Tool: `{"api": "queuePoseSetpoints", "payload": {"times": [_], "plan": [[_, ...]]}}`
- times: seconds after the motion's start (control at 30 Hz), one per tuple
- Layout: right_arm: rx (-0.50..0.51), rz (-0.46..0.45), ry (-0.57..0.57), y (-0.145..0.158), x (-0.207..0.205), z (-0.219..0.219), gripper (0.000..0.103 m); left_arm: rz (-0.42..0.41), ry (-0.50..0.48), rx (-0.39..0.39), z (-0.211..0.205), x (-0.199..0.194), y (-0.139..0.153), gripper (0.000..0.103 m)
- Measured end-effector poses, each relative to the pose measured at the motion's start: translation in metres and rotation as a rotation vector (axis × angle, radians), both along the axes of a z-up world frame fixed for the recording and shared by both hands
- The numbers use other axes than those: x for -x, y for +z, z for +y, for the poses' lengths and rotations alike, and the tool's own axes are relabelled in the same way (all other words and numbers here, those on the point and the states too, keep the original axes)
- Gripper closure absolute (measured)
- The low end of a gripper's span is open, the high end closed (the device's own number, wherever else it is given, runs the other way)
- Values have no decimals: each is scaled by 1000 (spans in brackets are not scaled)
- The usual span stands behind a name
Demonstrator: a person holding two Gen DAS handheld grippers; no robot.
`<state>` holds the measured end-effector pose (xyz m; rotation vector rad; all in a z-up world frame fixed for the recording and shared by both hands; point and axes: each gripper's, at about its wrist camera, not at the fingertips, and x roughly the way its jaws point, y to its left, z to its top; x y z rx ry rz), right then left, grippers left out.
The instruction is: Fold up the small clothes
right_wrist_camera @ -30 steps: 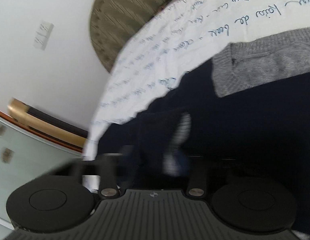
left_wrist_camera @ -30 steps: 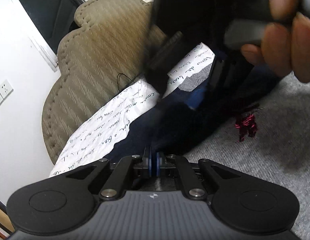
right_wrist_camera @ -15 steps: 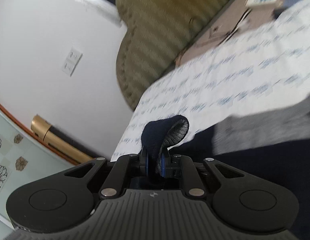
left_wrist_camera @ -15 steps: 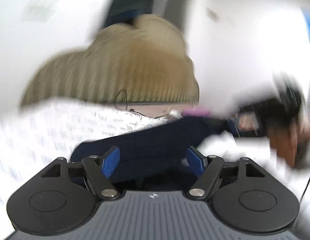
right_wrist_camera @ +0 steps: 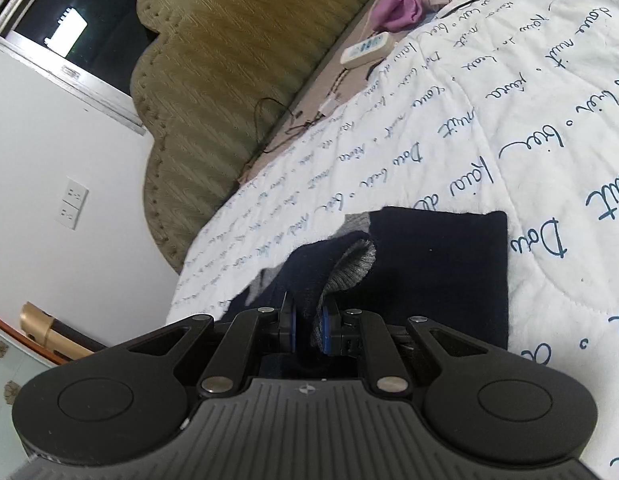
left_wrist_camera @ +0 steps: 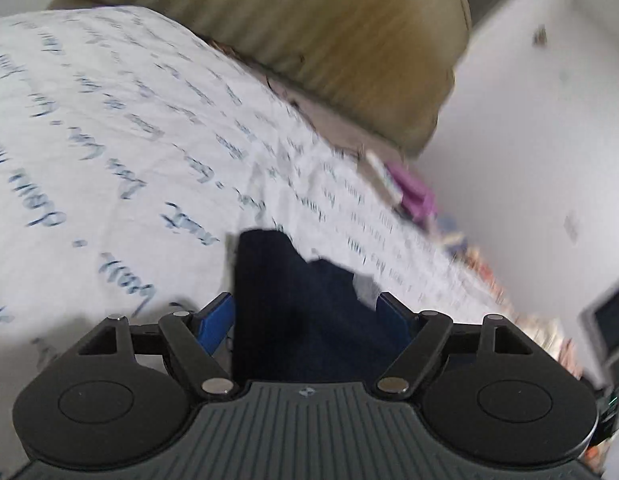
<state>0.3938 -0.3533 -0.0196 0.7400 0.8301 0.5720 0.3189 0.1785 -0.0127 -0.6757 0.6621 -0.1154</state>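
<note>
the left gripper (left_wrist_camera: 307, 312) is seen wide open, with nothing pinched; its blue pads (left_wrist_camera: 215, 320) sit on each side of the dark blue cloth (left_wrist_camera: 305, 300), apart from it. the cloth is laid flat on the white blanket (left_wrist_camera: 109, 140) with blue writing, near the camera. further right, the right gripper (right_wrist_camera: 308, 328) is nearly closed, and a rolled edge of the cloth (right_wrist_camera: 429, 264), grey inside, is pinched between its pads. the brown headboard (right_wrist_camera: 237, 60) is seen far behind. the cloth looks soft, light and floppy, so it should bend easily. a corner or edge is best taken, since the middle would bunch up.
</note>
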Motion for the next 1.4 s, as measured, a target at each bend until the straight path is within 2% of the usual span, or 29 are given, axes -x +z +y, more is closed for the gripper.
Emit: {"api": "queuePoseSetpoints", "payload": {"times": [0.1, 0.17, 0.2, 0.23, 0.27, 0.3, 0.33, 0.4, 0.5, 0.57, 0.6, 0.7, 0.77, 0.8, 0.83, 0.87, 0.9, 0.93, 1.03, 1.1, 1.13, 1.17, 1.2, 1.23, 1.27, 1.33, 1.4], "plan": [[-58, -43, -36, 5, 0, -10, 87, 61, -21, -36, -6, -10, -13, 25], [-55, -5, -48, -3, -5, -17, 87, 104, -33, -64, -9, -18, -25, 27], [-22, 25, -39, -10, -7, -16, 87, 83, -36, -89, -13, -17, -26, 29], [10, 53, -27, -19, -8, -14, 87, 91, -40, -117, -17, -22, -24, 49], [27, 72, -21, -26, -8, -12, 87, 115, -31, -147, -18, -25, -25, 76], [36, 86, -19, -33, -9, -11, 87, 135, -33, -146, -17, -30, -25, 79], [37, 92, -23, -37, -9, -11, 87, 136, -40, -134, -15, -31, -24, 89], [19, 87, -46, -40, -8, -15, 87, 137, -54, -170, -19, -32, -14, 91], [34, 35, -66, -34, -4, -17, 87, 67, -74, -272, -32, -23, 4, 91], [102, 68, -69, -41, -8, -17, 87, 105, -76, -323, -35, -27, -6, 92], [120, 88, -69, -47, -11, -16, 88, 120, -71, -317, -35, -29, -14, 92], [110, 70, -70, -46, -11, -13, 88, 86, -72, -348, -40, -26, -15, 91], [120, 74, -60, -47, -14, -11, 85, 76, -76, -382, -42, -25, -15, 84], [110, 76, -61, -48, -14, -12, 76, 69, -82, -392, -43, -24, -14, 82], [89, 82, -70, -49, -15, -14, 74, 64, -80, -400, -42, -20, -13, 70], [72, 91, -73, -49, -15, -16, 67, 63, -67, -403, -41, -17, -11, 51], [51, 97, -75, -48, -12, -19, 62, 63, -59, -396, -38, -10, -9, 41], [40, 94, -73, -46, -10, -21, 63, 61, -62, -378, -36, -2, -7, 29], [43, 79, -37, -37, 11, -25, 64, 48, -107, -309, -30, 21, -4, 29], [45, 81, -23, -35, 17, -25, 64, 48, -134, -294, -30, 30, -6, 29], [50, 86, -15, -36, 17, -24, 65, 55, -148, -311, -33, 30, -9, 30], [66, 89, -12, -38, 17, -22, 67, 66, -148, -346, -37, 29, -13, 47], [81, 98, -20, -41, 16, -21, 78, 77, -140, -389, -40, 27, -16, 59], [83, 112, -35, -44, 14, -21, 85, 71, -137, -405, -42, 26, -17, 72], [80, 124, -44, -47, 13, -22, 93, 81, -151, -369, -40, 24, -16, 84], [84, 107, -62, -47, 15, -23, 97, 106, -151, -336, -37, 22, -13, 89], [124, 67, -41, -37, 22, -19, 98, 116, -167, -356, -38, 24, -10, 91]]}}
